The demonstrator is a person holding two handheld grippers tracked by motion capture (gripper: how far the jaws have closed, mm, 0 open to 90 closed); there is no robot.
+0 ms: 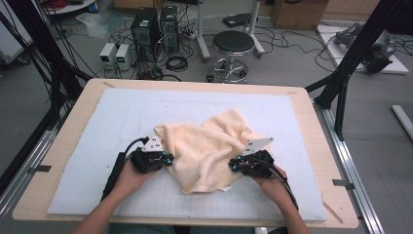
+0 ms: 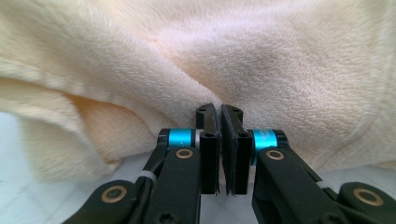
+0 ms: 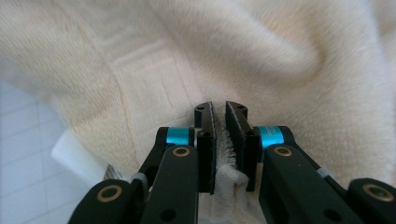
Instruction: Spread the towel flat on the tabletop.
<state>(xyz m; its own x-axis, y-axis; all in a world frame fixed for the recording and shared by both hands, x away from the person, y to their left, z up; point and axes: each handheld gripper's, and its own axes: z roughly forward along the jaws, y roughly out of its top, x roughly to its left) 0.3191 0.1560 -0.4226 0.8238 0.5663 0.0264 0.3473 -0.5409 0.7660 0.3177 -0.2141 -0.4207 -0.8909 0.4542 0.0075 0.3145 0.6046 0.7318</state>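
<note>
A cream towel lies crumpled in the middle of a pale grid mat on the wooden table. My left gripper sits at the towel's left edge. In the left gripper view its jaws are shut, with the folds of the towel drawn in to their tips. At the towel's right edge my right gripper rests low on the mat. Its jaws are shut on a fold of the towel, and frayed cloth shows between the pads. A hand holds each gripper from the near side.
Bare mat lies all round the towel, widest at the far left and along the near edge. Beyond the table stand a round stool, computer towers and floor cables. A black frame post rises at the far right corner.
</note>
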